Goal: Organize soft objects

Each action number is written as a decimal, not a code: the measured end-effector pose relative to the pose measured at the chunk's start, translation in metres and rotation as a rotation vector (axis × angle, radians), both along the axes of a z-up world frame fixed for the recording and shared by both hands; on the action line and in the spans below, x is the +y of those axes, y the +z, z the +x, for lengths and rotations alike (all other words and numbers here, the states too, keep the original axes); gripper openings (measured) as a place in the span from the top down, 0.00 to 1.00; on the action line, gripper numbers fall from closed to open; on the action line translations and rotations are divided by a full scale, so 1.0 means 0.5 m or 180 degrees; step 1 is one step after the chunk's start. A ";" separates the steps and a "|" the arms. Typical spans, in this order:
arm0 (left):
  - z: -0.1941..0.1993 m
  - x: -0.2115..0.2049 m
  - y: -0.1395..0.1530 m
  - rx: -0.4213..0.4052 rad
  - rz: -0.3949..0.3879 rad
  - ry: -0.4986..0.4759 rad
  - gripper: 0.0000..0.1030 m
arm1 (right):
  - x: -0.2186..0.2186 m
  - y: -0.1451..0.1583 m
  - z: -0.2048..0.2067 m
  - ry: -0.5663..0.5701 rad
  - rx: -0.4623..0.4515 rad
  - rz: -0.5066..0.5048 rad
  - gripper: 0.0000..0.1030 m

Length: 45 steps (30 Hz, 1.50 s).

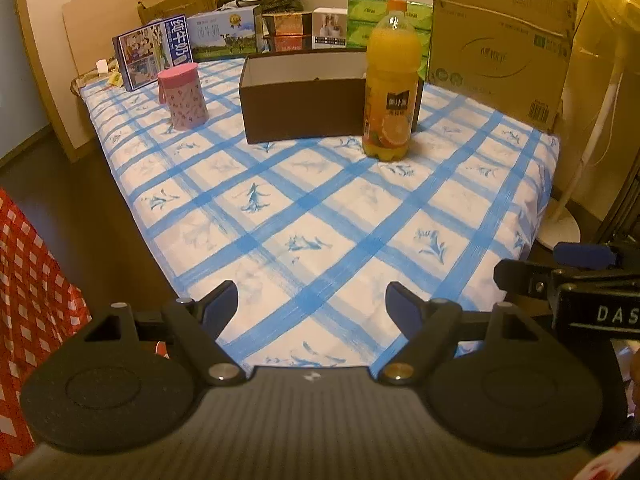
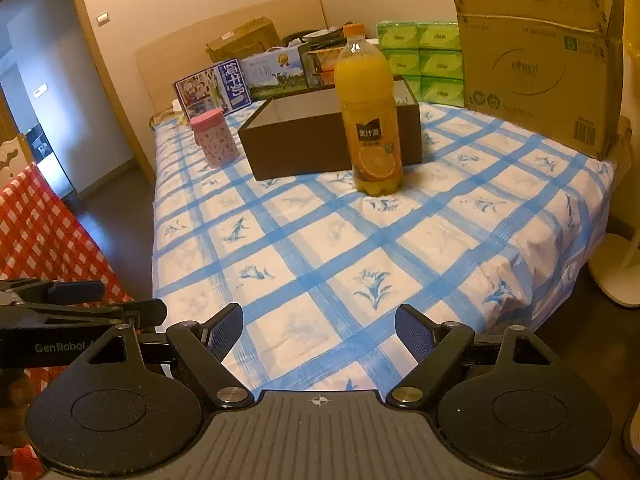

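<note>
I see the orange juice bottle (image 2: 370, 120) standing upright on the blue-checked tablecloth (image 2: 360, 248), touching the front of the open dark brown box (image 2: 296, 144), whose visible interior looks bare. The pink lidded canister (image 1: 183, 96) stands left of the box, apart from it. My left gripper (image 1: 312, 304) and right gripper (image 2: 319, 330) both hover tilted down over the table's near edge, side by side, jaws spread wide with nothing between them. Milk cartons (image 1: 154, 52), green tissue packs (image 2: 424, 60) and a large cardboard carton (image 1: 500, 44) line the far edge.
</note>
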<state>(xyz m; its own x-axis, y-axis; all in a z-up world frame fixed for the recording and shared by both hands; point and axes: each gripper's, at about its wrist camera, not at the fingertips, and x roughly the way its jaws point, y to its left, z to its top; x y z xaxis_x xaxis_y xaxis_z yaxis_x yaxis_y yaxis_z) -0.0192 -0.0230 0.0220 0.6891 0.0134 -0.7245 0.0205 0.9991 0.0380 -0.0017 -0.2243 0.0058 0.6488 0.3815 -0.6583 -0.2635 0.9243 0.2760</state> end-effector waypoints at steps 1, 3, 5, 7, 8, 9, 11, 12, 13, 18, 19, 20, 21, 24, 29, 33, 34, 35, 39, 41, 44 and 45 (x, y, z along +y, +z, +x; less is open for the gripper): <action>-0.001 0.001 -0.003 0.0012 0.0002 0.0003 0.23 | 0.001 -0.001 0.001 0.0001 0.0005 -0.0003 0.19; 0.000 0.003 -0.010 0.0039 0.0002 0.0012 0.23 | 0.003 -0.006 0.002 0.0014 0.0028 -0.0004 0.20; 0.002 0.007 -0.014 0.0062 -0.0005 0.0030 0.23 | 0.006 -0.010 0.003 0.0026 0.0047 -0.0005 0.20; 0.004 0.009 -0.017 0.0075 -0.0014 0.0043 0.23 | 0.009 -0.014 0.005 0.0038 0.0064 -0.0023 0.20; 0.005 0.010 -0.018 0.0079 -0.0019 0.0048 0.23 | 0.011 -0.016 0.006 0.0039 0.0070 -0.0031 0.20; 0.006 0.012 -0.020 0.0084 -0.0023 0.0053 0.23 | 0.012 -0.017 0.008 0.0039 0.0076 -0.0038 0.20; 0.007 0.013 -0.023 0.0098 -0.0027 0.0054 0.23 | 0.012 -0.020 0.010 0.0042 0.0090 -0.0049 0.20; 0.008 0.013 -0.024 0.0105 -0.0028 0.0055 0.23 | 0.013 -0.022 0.011 0.0040 0.0096 -0.0055 0.20; 0.010 0.014 -0.025 0.0108 -0.0031 0.0054 0.23 | 0.013 -0.024 0.012 0.0042 0.0102 -0.0058 0.20; 0.014 0.015 -0.031 0.0136 -0.0050 0.0044 0.23 | 0.015 -0.030 0.016 0.0030 0.0137 -0.0076 0.20; 0.014 0.016 -0.032 0.0140 -0.0054 0.0042 0.23 | 0.014 -0.031 0.017 0.0025 0.0141 -0.0077 0.20; 0.015 0.016 -0.033 0.0144 -0.0059 0.0040 0.23 | 0.013 -0.032 0.019 0.0024 0.0144 -0.0078 0.20; 0.016 0.016 -0.034 0.0151 -0.0066 0.0040 0.23 | 0.013 -0.033 0.019 0.0021 0.0145 -0.0077 0.20; 0.015 0.016 -0.034 0.0152 -0.0086 0.0031 0.23 | 0.014 -0.036 0.021 0.0022 0.0159 -0.0084 0.20; 0.016 0.016 -0.035 0.0155 -0.0099 0.0025 0.23 | 0.017 -0.038 0.022 0.0040 0.0176 -0.0084 0.19; 0.016 0.016 -0.035 0.0156 -0.0101 0.0025 0.23 | 0.018 -0.038 0.021 0.0034 0.0179 -0.0082 0.20; 0.016 0.016 -0.035 0.0158 -0.0100 0.0026 0.23 | 0.017 -0.038 0.021 0.0036 0.0178 -0.0083 0.20; 0.016 0.016 -0.035 0.0159 -0.0100 0.0025 0.23 | 0.017 -0.038 0.022 0.0037 0.0178 -0.0082 0.20; 0.016 0.015 -0.037 0.0166 -0.0100 0.0021 0.23 | 0.017 -0.039 0.023 0.0035 0.0180 -0.0081 0.20; 0.017 0.015 -0.037 0.0167 -0.0103 0.0022 0.23 | 0.017 -0.039 0.023 0.0036 0.0182 -0.0078 0.20; 0.017 0.015 -0.037 0.0165 -0.0102 0.0022 0.23 | 0.017 -0.039 0.023 0.0033 0.0180 -0.0081 0.20; 0.017 0.015 -0.037 0.0165 -0.0102 0.0021 0.23 | 0.017 -0.040 0.023 0.0031 0.0182 -0.0079 0.19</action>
<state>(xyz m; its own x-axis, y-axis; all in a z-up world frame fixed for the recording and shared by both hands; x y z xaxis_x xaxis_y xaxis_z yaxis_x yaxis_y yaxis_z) -0.0108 -0.0153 0.0038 0.6506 -0.0060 -0.7594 0.0150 0.9999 0.0049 0.0099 -0.2157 -0.0142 0.6062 0.3707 -0.7036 -0.2571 0.9285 0.2678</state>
